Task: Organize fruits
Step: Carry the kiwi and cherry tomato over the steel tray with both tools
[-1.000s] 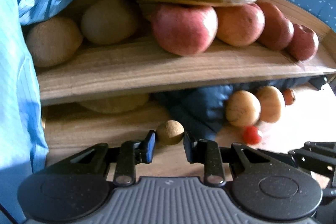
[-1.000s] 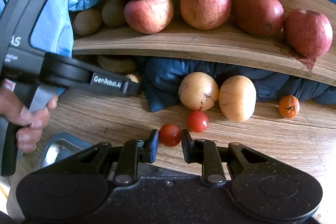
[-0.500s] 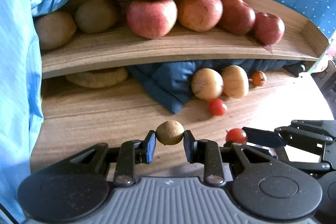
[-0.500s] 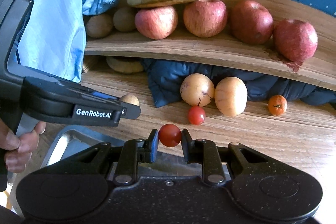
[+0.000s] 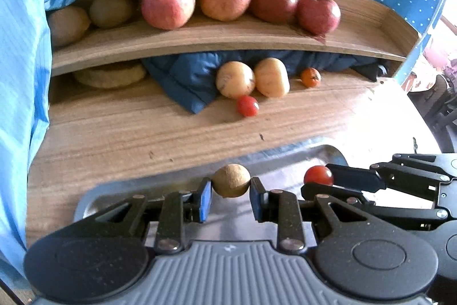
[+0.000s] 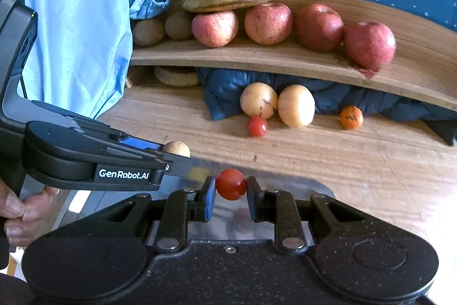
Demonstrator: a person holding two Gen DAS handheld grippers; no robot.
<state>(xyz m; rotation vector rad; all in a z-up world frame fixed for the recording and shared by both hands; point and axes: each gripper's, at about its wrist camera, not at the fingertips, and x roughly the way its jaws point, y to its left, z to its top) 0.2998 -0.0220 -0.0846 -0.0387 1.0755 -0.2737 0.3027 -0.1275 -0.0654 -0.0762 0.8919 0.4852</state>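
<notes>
Steel tray [image 5: 288, 159] lay just under both my loads, and nothing showed in it yet. I had my left gripper [image 5: 230, 197] clamped on a small brown round fruit [image 5: 230, 180], my right gripper [image 6: 230, 197] pinching a cherry tomato [image 6: 230, 184]. Left on the wooden table [image 6: 357, 162]: another cherry tomato [image 6: 257, 126], two pale yellow fruits [image 6: 258, 100], a small orange [image 6: 351, 117]. I judged the sorting barely begun
</notes>
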